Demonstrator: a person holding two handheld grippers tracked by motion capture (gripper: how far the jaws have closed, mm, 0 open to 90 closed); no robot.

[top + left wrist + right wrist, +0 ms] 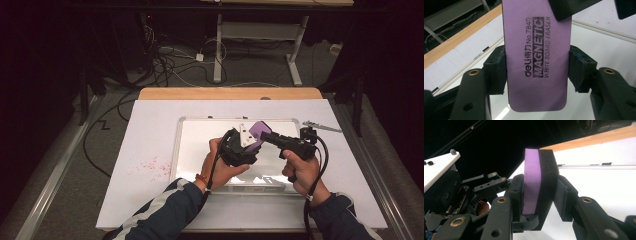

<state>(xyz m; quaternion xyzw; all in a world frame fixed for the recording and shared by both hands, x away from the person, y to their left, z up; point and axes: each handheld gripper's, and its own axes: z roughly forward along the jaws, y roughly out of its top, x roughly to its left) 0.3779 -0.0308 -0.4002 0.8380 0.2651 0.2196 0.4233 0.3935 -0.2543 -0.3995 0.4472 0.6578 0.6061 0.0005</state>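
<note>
Left gripper (243,145) is clamped on the purple magnetic whiteboard eraser (537,57), one pad on each long edge, printed face ("deli No.7840 MAGNETIC WHITE BOARD ERASER") toward its camera. Right gripper (266,136) comes in from the other side and has its jaws on the same eraser (539,182) across the thickness: one pad on the purple face, the other on the black felt side. It looks gripped, both pads touching. So both grippers hold the eraser (258,131) together, up in the air above the whiteboard (200,145), roughly over its upper middle, not touching it. The white plate (244,134) on top of the left gripper sits just beside the eraser. The whiteboard lies on a white sheet (150,130) covering the table, w/ a patch of red specks (152,167) left of the board and a small metal clip-like piece (322,126) off its top right corner. Wooden table edge (230,93) shows at the far side; cables (165,65) on the floor beyond.
</note>
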